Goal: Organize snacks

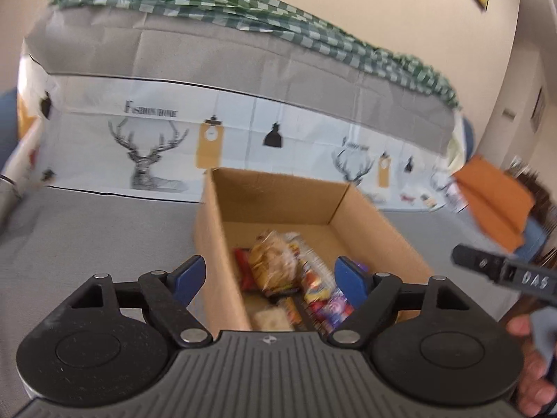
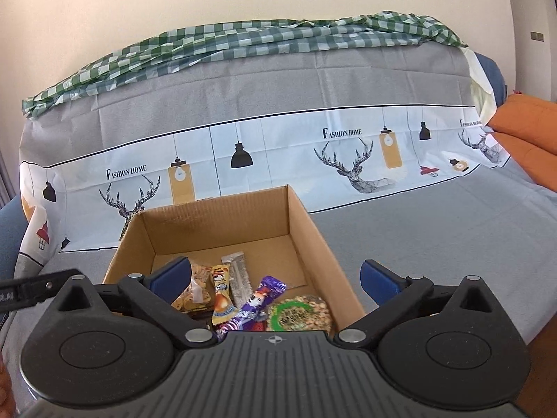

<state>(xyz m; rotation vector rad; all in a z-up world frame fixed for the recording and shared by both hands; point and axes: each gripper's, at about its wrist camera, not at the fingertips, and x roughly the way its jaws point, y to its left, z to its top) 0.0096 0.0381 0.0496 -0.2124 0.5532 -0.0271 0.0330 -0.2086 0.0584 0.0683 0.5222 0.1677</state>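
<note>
Snack packets point(image 2: 240, 299) in box point(image 2: 306, 223): light, crinkly, slippery; pinch yours at sealed ends. Left gripper point(image 1: 269, 280) and right gripper point(image 2: 276, 277) wide open, empty.

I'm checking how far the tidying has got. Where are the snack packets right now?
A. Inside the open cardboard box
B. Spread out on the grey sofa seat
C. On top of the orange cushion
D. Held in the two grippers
A: the snack packets lie on the floor of the open cardboard box, while the left gripper and right gripper are both open and hold nothing.
</note>
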